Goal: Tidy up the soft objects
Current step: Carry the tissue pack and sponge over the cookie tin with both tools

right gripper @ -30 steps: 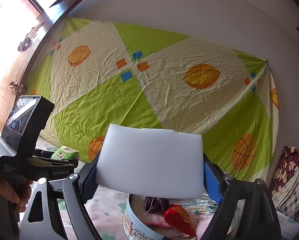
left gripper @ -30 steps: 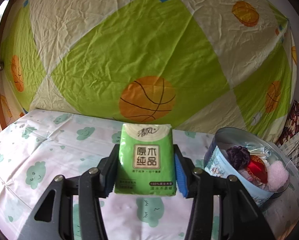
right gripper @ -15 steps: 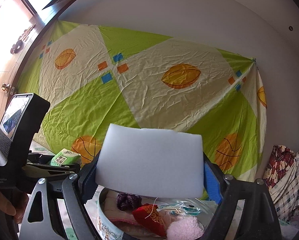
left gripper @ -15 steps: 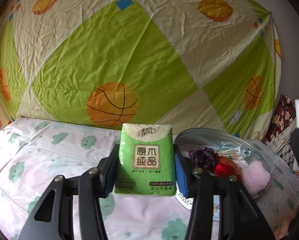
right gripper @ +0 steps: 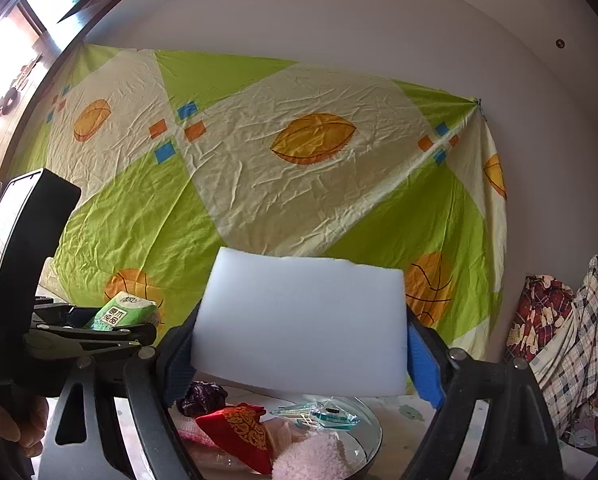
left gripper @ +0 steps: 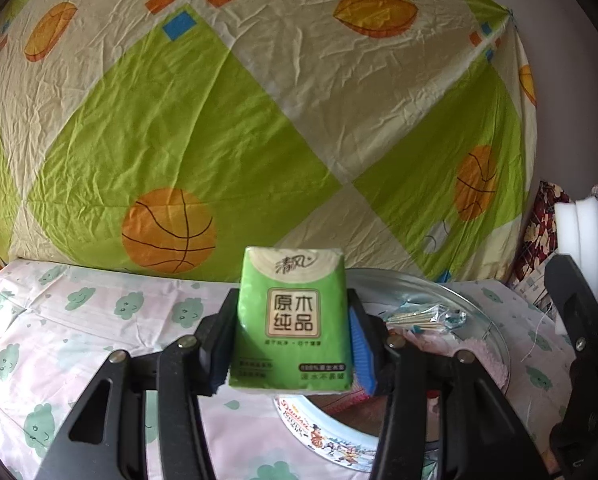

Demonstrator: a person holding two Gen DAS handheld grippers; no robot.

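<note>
My left gripper (left gripper: 293,344) is shut on a green tissue pack (left gripper: 293,320), held upright just above the near left rim of a round printed tin (left gripper: 331,444). My right gripper (right gripper: 299,344) is shut on a white sponge block (right gripper: 299,320) that hangs over the same tin (right gripper: 369,436). Inside the tin lie a red embroidered pouch (right gripper: 239,428), a pink fluffy piece (right gripper: 311,460), a dark purple item (right gripper: 203,396) and a clear packet (right gripper: 323,412). The left gripper (right gripper: 111,320) with its tissue pack (right gripper: 123,314) shows at the left of the right wrist view; the sponge (left gripper: 587,248) shows at the right edge of the left wrist view.
A pale cloth with green cloud prints (left gripper: 79,328) covers the surface under the tin. A green and cream sheet with basketball prints (left gripper: 219,120) hangs behind it. Patterned fabrics (right gripper: 559,328) are piled at the right. A hand (right gripper: 23,428) grips the left tool.
Both grippers have moved sideways toward the tin with their loads. The tin now sits under the tissue pack in the left wrist view and lower and nearer in the right wrist view.
</note>
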